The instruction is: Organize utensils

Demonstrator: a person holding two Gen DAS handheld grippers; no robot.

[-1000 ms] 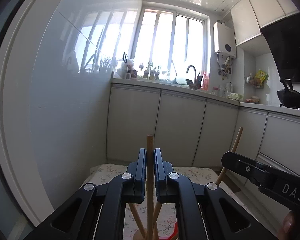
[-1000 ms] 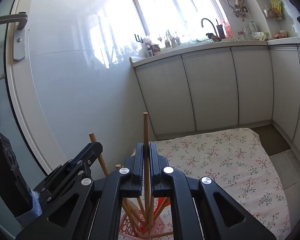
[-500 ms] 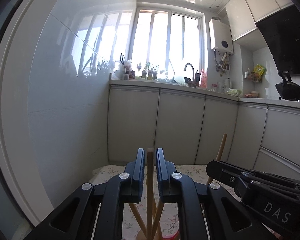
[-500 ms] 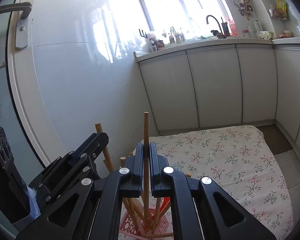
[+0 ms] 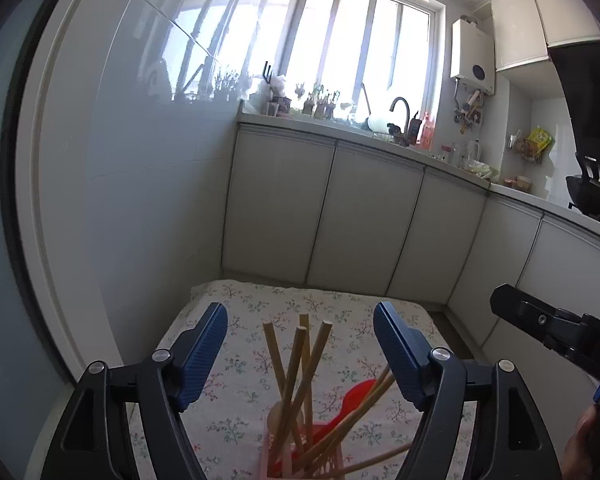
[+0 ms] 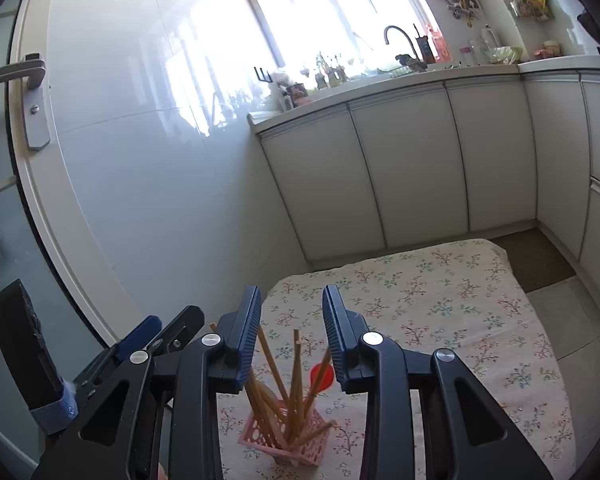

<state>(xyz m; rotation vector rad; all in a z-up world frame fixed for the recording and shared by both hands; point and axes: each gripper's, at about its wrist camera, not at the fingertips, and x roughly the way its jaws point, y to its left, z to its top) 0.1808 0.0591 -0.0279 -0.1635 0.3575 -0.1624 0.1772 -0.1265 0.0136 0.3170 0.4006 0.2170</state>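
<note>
The wooden chopsticks point(image 6: 296, 364) stand leaning in the pink holder point(image 6: 300, 446) on the flowered cloth point(image 6: 440, 300), fanned outward, with a red spoon point(image 6: 323, 376) among them; in my judgement they are loose because nothing clamps them. The left gripper point(image 5: 300, 350) has just been opening and its jaws are wide, with the stick tops between them untouched. The right gripper point(image 6: 292, 336) has just been opening too, half apart, holding nothing. Both point slightly downward over the holder

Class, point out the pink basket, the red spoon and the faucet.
pink basket point(image 6: 312, 450), right wrist view, front lattice wall.
red spoon point(image 6: 323, 376), right wrist view, bowl.
faucet point(image 5: 401, 101), left wrist view, curved neck.
</note>
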